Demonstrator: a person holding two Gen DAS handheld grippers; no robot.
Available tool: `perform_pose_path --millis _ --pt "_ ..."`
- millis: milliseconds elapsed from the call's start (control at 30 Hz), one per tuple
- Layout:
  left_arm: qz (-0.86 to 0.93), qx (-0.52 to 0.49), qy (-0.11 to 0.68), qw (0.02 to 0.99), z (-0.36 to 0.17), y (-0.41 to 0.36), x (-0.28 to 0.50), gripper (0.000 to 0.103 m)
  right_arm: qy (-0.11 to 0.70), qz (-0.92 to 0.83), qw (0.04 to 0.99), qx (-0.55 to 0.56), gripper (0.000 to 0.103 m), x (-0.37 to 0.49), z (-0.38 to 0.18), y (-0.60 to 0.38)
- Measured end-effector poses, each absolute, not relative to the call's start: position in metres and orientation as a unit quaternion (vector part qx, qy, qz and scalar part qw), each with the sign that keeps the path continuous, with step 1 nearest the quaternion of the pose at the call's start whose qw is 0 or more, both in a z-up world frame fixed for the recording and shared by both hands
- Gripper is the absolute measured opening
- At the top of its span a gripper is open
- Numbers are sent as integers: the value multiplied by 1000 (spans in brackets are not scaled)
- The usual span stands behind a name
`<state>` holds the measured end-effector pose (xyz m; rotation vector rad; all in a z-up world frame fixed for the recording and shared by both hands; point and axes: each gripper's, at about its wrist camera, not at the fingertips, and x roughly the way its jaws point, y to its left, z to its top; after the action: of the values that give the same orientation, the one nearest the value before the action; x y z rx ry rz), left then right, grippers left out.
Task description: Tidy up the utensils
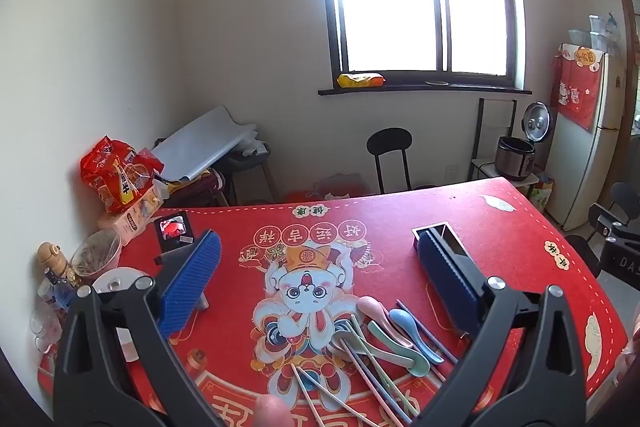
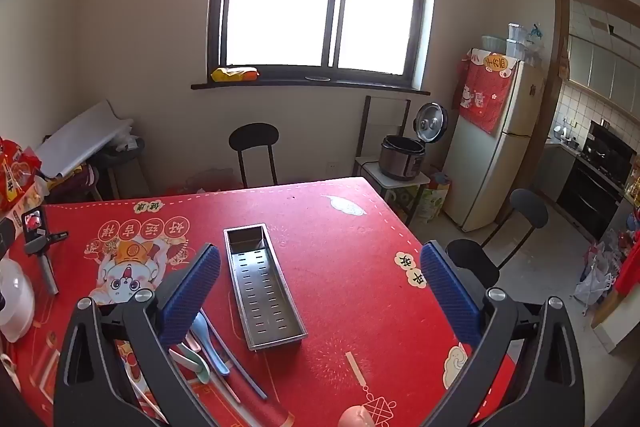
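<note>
A pile of pastel spoons (image 1: 394, 337) and chopsticks (image 1: 372, 383) lies on the red mat, low in the left wrist view between my left gripper's fingers. My left gripper (image 1: 320, 267) is open and empty above the mat. A perforated steel utensil tray (image 2: 262, 283) stands lengthwise on the mat in the right wrist view; its far end (image 1: 434, 229) shows behind the left gripper's right finger. My right gripper (image 2: 320, 279) is open and empty, with the tray between its fingers. Some spoons and chopsticks (image 2: 208, 351) show beside its left finger.
A phone on a small stand (image 1: 174, 231), a glass bowl (image 1: 96, 255), bottles and snack bags (image 1: 116, 171) crowd the mat's left edge. A white appliance (image 2: 14, 299) sits at the left. Chairs (image 2: 496, 239), a rice cooker (image 2: 402, 155) and a fridge stand beyond the table.
</note>
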<state>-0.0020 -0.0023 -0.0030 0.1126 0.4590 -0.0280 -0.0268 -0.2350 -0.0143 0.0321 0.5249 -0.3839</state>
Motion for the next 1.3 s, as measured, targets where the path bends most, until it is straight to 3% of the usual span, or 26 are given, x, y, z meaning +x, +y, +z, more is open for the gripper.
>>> perform_pose_path --millis 1300 --pt "-23 54 241 969 -6 -2 2 98 265 -192 945 22 98 -28 -18 -239"
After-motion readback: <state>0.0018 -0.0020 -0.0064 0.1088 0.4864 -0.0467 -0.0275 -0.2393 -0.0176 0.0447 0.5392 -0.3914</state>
